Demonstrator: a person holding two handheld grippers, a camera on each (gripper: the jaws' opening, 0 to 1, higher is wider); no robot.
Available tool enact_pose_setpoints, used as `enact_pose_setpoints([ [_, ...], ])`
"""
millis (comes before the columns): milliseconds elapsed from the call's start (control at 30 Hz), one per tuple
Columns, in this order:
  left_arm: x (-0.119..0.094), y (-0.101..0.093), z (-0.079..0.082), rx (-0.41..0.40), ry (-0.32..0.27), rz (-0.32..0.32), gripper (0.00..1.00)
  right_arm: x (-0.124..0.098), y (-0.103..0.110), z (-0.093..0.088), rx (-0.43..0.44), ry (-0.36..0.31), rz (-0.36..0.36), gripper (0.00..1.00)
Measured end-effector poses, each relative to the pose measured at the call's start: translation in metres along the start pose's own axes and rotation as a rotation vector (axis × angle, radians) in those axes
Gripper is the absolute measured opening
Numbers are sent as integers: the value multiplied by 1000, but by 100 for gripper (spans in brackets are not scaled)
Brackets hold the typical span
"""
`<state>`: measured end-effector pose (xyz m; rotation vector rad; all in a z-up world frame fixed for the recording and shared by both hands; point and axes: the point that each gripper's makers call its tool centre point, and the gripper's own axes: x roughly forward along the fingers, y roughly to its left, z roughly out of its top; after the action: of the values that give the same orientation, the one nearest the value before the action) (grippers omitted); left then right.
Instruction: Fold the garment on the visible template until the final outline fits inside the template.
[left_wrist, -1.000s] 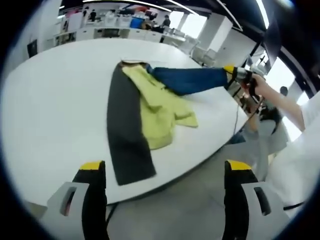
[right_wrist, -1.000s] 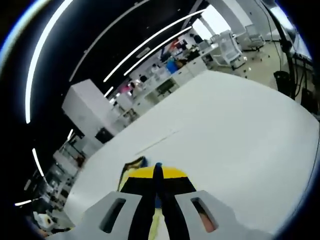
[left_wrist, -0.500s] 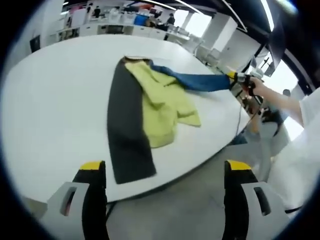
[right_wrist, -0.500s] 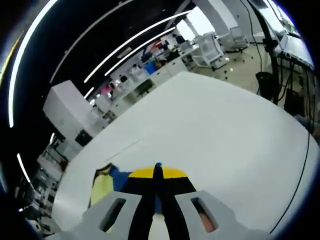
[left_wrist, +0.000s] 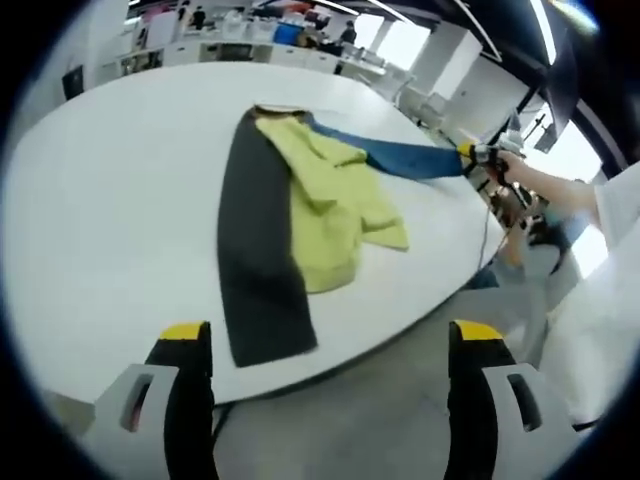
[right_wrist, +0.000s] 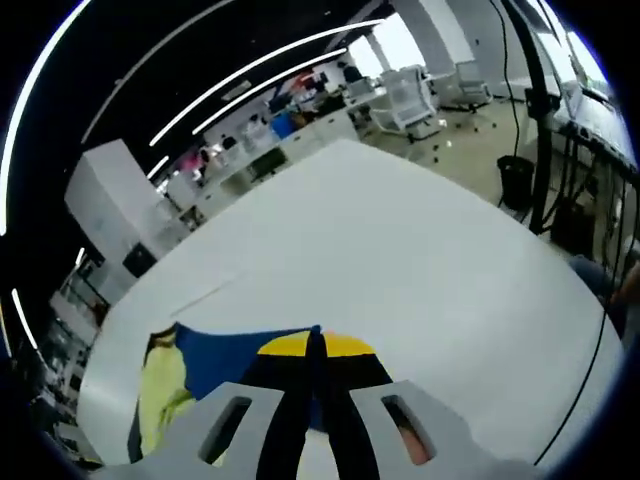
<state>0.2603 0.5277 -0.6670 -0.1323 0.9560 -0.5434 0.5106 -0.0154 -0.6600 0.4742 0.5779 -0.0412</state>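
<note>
I count one garment with three colour panels, dark, yellow-green and blue; one white table under it; two grippers, my left and right.

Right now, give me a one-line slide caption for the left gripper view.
Right gripper pulls a blue sleeve off the yellow-green garment beside a dark strip on the white table.

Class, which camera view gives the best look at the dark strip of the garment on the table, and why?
The left gripper view: the dark strip lies in full length on the white table, beside the yellow-green part. The right gripper view catches at most a thin dark edge beside the yellow-green part; the right gripper is shut on the blue part.
</note>
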Motion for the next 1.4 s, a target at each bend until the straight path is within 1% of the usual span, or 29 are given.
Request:
enact_pose_setpoints([
  [133, 4, 0, 1, 7, 13, 6, 95, 4, -10, -1, -5, 8, -27, 3],
  [400, 7, -1, 4, 5, 18, 5, 95, 15, -25, -5, 2, 25, -70, 3],
  [500, 7, 0, 5, 6, 22, 8, 95, 26, -38, -4, -3, 36, -89, 3],
  [567, 7, 2, 5, 5, 24, 12, 95, 26, -42, -5, 7, 39, -96, 3],
  [667, 8, 4, 5, 2, 29, 16, 95, 27, -48, -8, 11, 46, -111, 3],
  [700, 8, 4, 5, 2, 33, 17, 95, 28, -49, -12, 13, 49, -116, 3],
  [900, 13, 5, 7, 2, 49, 18, 95, 29, -63, -24, 42, 62, -145, 3],
  [1167, 20, 4, 7, 7, 73, 14, 95, 35, -70, -35, 32, 88, -159, 3],
  [1400, 23, 4, 7, 9, 89, 13, 95, 44, -77, -39, 30, 105, -170, 3],
])
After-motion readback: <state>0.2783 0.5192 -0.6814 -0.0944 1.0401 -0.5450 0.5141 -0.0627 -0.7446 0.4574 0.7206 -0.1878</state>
